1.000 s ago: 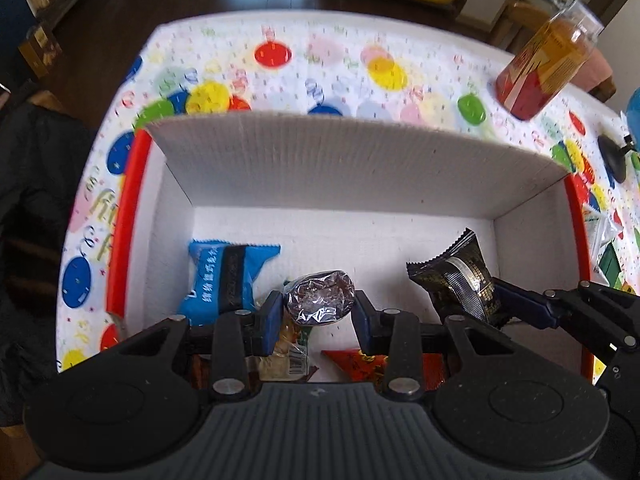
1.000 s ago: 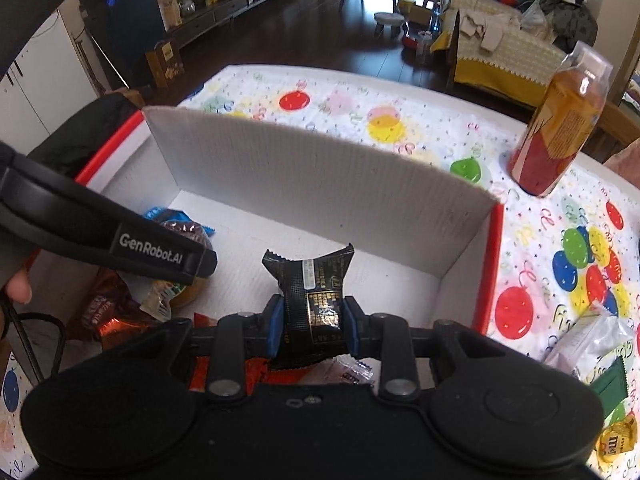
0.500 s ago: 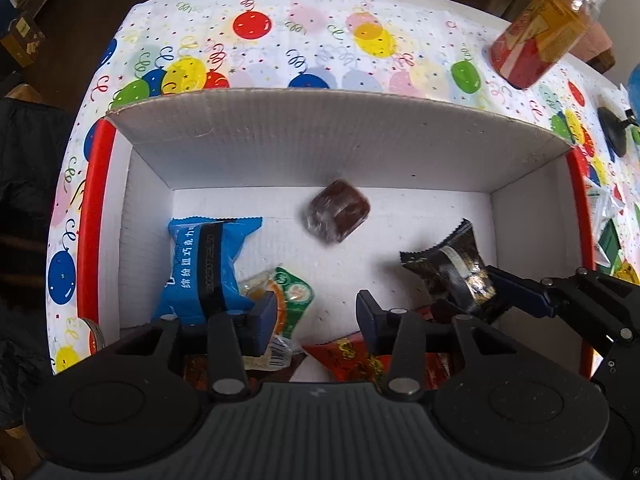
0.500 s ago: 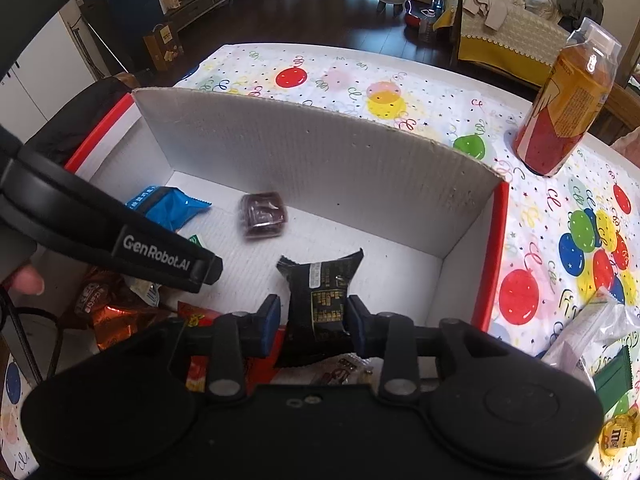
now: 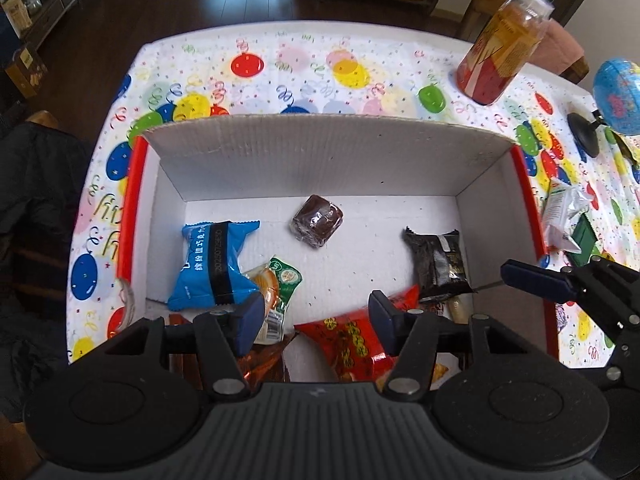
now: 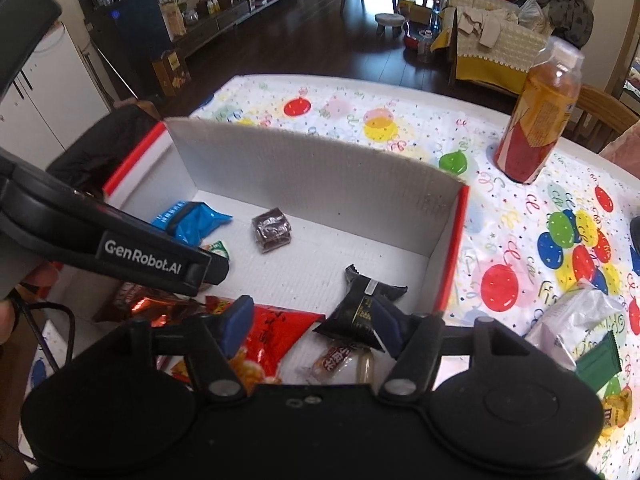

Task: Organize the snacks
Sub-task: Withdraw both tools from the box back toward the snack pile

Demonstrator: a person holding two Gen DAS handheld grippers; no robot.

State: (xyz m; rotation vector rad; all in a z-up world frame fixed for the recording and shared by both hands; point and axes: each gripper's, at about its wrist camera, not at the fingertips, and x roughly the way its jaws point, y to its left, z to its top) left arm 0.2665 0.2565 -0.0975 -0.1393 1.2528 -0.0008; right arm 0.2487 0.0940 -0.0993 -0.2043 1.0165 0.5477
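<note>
Even daylight, soft shadows inside the white corrugated cardboard box (image 5: 320, 160); bright window glow at the top of the right wrist view, dark wood floor (image 6: 320, 52) beyond left dim. Strong fisheye bend curves the balloon-print worktop (image 5: 304, 68) edges, with black vignette corners. Tall orange drink bottle (image 5: 504, 44) slightly smeared; glare on the clear-wrapped brown square snack (image 6: 272, 230).

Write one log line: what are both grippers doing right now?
left gripper: jaws just opened, empty | right gripper: jaws just opened, empty | brown snack and black packet: lying in box
</note>
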